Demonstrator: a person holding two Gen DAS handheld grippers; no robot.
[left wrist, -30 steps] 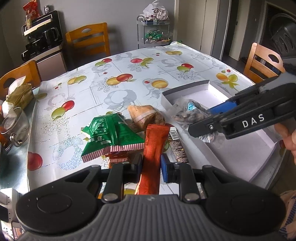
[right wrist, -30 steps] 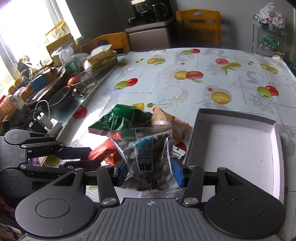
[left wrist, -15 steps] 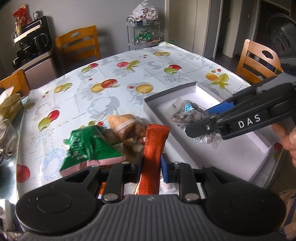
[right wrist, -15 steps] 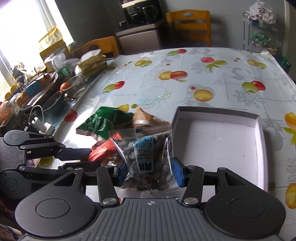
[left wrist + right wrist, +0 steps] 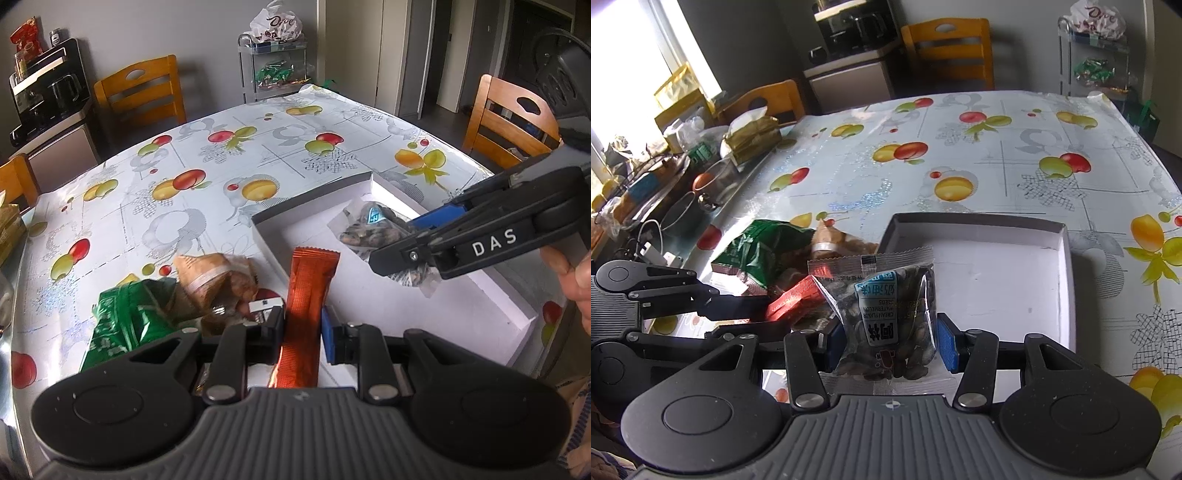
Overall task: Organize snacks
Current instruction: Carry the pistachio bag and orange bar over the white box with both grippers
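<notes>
My left gripper (image 5: 302, 328) is shut on an orange stick packet (image 5: 312, 288), which stands up between the pads with its top end over the left rim of the white box (image 5: 480, 306). In the same view my right gripper (image 5: 406, 240) reaches in from the right over the box. It is shut on a clear packet of watermelon seeds (image 5: 369, 229). From the right wrist, the seed packet (image 5: 886, 306) fills the gap of my right gripper (image 5: 891, 341), with the white box (image 5: 997, 277) just beyond. My left gripper (image 5: 768, 317) shows at the left with the orange packet (image 5: 792, 304).
A green snack bag (image 5: 125, 314), a brown wrapped bun (image 5: 218, 280) and small bars lie left of the box on the fruit-print tablecloth (image 5: 221, 158). Bowls and a tissue pack (image 5: 753, 136) crowd the table's far-left side. Wooden chairs (image 5: 506, 118) surround it. A hand (image 5: 576, 273) holds the right gripper.
Both grippers have moved rightward with their packets, away from the snack pile and towards the white box. The seed packet now hangs over the box. Both grips stay the same.
</notes>
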